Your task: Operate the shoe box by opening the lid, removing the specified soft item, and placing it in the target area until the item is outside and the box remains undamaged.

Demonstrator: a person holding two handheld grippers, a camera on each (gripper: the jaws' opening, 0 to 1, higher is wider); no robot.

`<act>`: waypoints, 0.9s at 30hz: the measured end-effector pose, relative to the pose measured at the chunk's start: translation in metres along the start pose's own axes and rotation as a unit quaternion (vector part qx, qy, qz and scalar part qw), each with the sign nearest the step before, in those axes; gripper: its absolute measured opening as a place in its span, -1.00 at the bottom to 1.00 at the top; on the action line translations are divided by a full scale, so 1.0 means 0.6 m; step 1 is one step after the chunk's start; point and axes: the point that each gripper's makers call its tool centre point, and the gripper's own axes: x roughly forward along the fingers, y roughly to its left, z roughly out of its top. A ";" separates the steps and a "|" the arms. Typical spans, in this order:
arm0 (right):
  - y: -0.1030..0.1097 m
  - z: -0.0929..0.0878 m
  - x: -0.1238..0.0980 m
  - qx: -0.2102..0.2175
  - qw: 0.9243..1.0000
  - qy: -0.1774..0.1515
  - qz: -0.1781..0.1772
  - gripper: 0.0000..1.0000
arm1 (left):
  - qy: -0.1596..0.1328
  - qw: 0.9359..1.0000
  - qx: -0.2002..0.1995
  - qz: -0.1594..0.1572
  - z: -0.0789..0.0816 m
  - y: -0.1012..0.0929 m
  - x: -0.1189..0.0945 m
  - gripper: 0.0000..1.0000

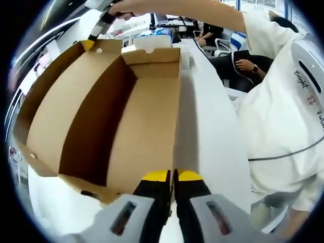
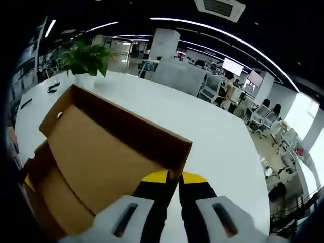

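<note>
Brown cardboard, the shoe box (image 1: 126,116) lies open on the white desk (image 1: 212,131). The left tongs (image 1: 172,177) press narrow on its near wall. The right tongs (image 2: 174,178) pinch its far edge.

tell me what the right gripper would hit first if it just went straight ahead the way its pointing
Most likely the cardboard shoe box: the right gripper, jaws together, sits just at the box's raised brown wall, whose edge runs right ahead of the yellow tips. Past that lies the bare white table. Depth is hard to judge here.
</note>
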 end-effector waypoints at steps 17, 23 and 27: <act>0.012 0.034 -0.068 0.007 0.995 -0.098 0.009 -0.94 | -0.010 0.999 -0.008 0.035 -0.003 0.021 -0.002 -0.90; 0.010 0.030 -0.089 0.027 0.991 -0.131 0.007 -0.96 | -0.018 0.999 0.013 0.046 -0.004 0.025 -0.004 -0.87; 0.013 0.027 -0.101 0.061 0.984 -0.167 0.008 -0.98 | -0.021 0.998 0.006 0.052 -0.003 0.028 -0.003 -0.85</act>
